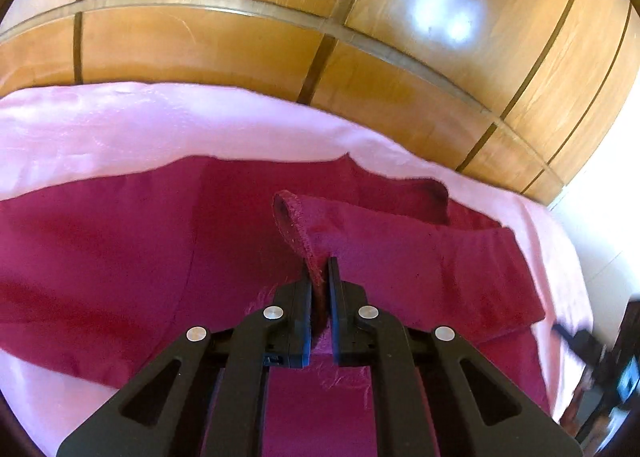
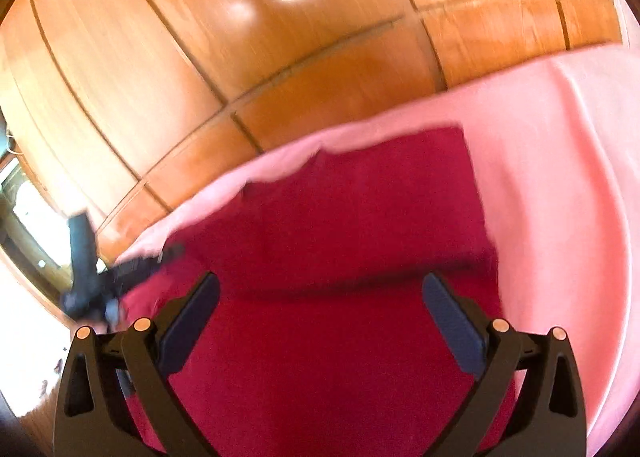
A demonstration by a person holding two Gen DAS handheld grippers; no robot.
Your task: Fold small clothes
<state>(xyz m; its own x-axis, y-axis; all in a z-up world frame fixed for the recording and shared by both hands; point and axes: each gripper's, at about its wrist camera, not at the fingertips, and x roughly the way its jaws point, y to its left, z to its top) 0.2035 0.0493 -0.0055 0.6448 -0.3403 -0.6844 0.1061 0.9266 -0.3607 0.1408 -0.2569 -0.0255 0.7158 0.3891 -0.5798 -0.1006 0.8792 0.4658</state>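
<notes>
Black fingers of the left gripper (image 1: 320, 269) are clamped on a hemmed fold of the crimson garment (image 1: 120, 257), lifted off the rest. The right gripper (image 2: 320, 289) is held with jaws wide apart above the same cloth, nothing between them. The garment is spread on a pink sheet (image 1: 120, 129); beyond it, wooden panels (image 1: 200, 49) are seen.

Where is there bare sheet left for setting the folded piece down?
Free: the pink sheet between the red garment and the wooden wardrobe, and the wide strip along the garment's side in the right wrist view. Crowded: the middle, where the left gripper pinches a hem.
</notes>
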